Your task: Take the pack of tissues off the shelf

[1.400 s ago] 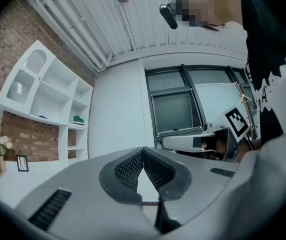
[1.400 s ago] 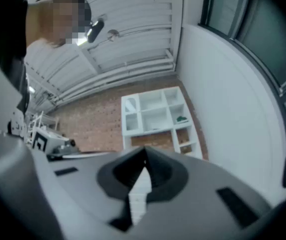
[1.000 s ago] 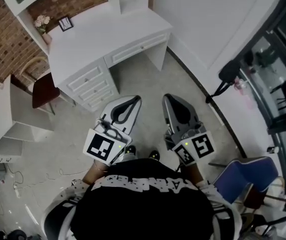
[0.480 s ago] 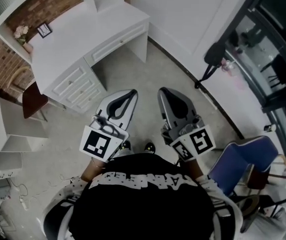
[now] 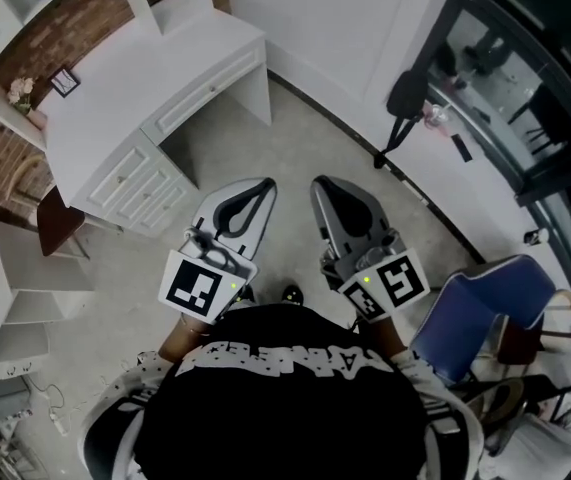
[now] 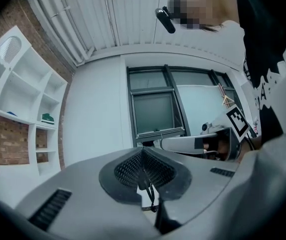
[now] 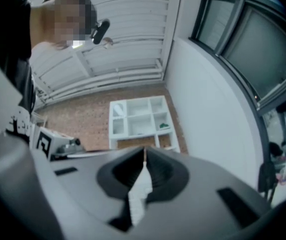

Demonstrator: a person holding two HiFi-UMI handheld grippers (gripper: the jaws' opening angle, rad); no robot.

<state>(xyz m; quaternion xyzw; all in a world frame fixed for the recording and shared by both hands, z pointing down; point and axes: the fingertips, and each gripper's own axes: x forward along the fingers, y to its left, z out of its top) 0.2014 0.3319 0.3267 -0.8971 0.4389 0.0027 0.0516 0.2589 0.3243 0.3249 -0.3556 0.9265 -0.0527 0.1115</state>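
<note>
**Mia:** Where is the pack of tissues?

**Tom:** The small green pack of tissues (image 7: 164, 126) lies high up in the white box shelf (image 7: 111, 124) on the red brick wall (image 7: 82, 116). It sits in a cubby on the shelf's right side, well apart from both grippers.

**Mia:** What about the grippers?

**Tom:** The left gripper (image 5: 263, 184) has its jaws clenched tight with nothing in them. The right gripper (image 5: 321, 182) is clenched and empty too. They hang side by side, low in front of the person in the black shirt (image 5: 285, 398).

**Mia:** What stands in the way?

**Tom:** The big white counter with drawers (image 5: 165, 58) stands under the shelf, between the person and the wall. A little black picture frame (image 5: 65, 81) and some pink flowers (image 5: 20, 90) are on it. A dark brown chair (image 5: 55, 218) is just beside the counter. A blue chair (image 5: 485, 308) stands near the right gripper, by the big glass window (image 5: 525, 88).
</note>
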